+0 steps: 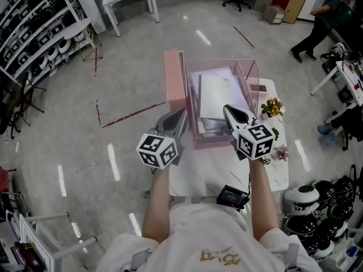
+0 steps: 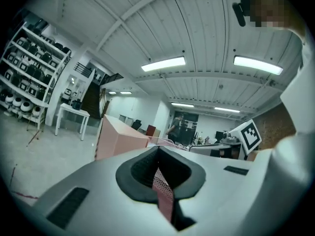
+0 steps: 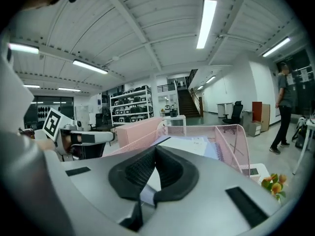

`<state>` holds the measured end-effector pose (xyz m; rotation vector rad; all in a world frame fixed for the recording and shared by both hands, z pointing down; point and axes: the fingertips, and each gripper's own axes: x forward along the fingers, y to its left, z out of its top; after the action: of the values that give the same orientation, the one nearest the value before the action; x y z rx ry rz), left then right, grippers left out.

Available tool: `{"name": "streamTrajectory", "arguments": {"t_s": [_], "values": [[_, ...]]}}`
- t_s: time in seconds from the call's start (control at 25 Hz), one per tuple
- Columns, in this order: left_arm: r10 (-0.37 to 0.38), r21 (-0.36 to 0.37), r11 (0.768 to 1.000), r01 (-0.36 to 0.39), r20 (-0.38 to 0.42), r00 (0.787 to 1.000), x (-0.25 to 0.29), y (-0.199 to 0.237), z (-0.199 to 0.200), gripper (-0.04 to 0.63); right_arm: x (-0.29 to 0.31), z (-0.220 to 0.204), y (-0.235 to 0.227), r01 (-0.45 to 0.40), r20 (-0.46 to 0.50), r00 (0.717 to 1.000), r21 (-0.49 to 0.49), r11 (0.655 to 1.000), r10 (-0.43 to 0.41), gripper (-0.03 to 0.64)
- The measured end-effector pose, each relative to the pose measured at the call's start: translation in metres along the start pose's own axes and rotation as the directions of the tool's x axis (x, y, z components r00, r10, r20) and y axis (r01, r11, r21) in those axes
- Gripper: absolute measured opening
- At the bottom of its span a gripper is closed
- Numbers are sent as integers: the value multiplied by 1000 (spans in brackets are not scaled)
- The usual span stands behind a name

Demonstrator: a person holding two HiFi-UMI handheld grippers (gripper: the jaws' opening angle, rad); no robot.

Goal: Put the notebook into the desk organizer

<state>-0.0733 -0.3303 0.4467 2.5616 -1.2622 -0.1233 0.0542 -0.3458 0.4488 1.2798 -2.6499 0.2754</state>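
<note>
A pink wire-mesh desk organizer [image 1: 250,72] stands on the white table [image 1: 215,171]. The white spiral-bound notebook [image 1: 220,98] lies inside it, sloping up toward the far side. My left gripper [image 1: 181,114] is shut and empty, held at the organizer's near left corner. My right gripper [image 1: 226,108] is shut and empty too, hovering over the near edge of the notebook. In the right gripper view the closed jaws [image 3: 154,149] point at the notebook [image 3: 192,144] in the organizer [image 3: 234,136]. In the left gripper view the closed jaws [image 2: 157,150] show only pink mesh behind them.
A solid pink file box [image 1: 174,81] stands against the organizer's left side. Orange flowers [image 1: 272,106] and a small pink flower [image 1: 281,152] sit on the table's right edge, a black device [image 1: 232,196] at its near edge. Helmets [image 1: 317,200] lie on the floor at right. A person [image 1: 320,24] stands far right.
</note>
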Motion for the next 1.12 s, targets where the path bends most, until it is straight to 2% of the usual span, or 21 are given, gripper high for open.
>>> {"name": "streamTrajectory", "arguments": {"t_s": [0.08, 0.2, 0.28, 0.4, 0.48, 0.72, 0.84, 0.92, 1.04, 1.12], "values": [[-40, 31, 999, 41, -28, 999, -2, -8, 1, 15, -10, -3, 4, -2, 17, 1000, 19, 1000, 2, 12], [-176, 41, 982, 182, -128, 976, -6, -32, -4, 15, -25, -10, 14, -26, 33, 999, 90, 996, 23, 12], [-205, 53, 976, 213, -116, 972, -9, -41, 2, 15, -35, -10, 21, -29, 58, 998, 123, 992, 22, 12], [-167, 133, 975, 176, -78, 983, -16, -45, 10, 17, -49, -6, 31, -8, 99, 995, 65, 998, 1, 12], [-137, 152, 978, 141, -39, 990, -22, -47, 16, 14, -58, -2, 40, -9, 129, 992, 33, 999, 4, 12], [-98, 122, 988, 96, 15, 995, -43, -65, 25, 15, -94, 9, 68, -2, 210, 977, 129, 992, -26, 12], [-70, 121, 990, 70, 1, 998, -51, -69, 17, 17, -101, 6, 78, 46, 181, 982, 46, 998, -54, 12], [-73, 114, 991, 73, -10, 997, -56, -73, 12, 15, -105, 6, 81, 65, 179, 981, 26, 998, -69, 12], [-81, 70, 994, 78, 28, 996, -62, -78, 17, 15, -105, 7, 86, 81, 164, 984, -42, 996, -73, 12], [-78, 70, 995, 74, 45, 996, -64, -83, 23, 15, -105, 7, 89, 100, 148, 985, -102, 990, -84, 12]]}}
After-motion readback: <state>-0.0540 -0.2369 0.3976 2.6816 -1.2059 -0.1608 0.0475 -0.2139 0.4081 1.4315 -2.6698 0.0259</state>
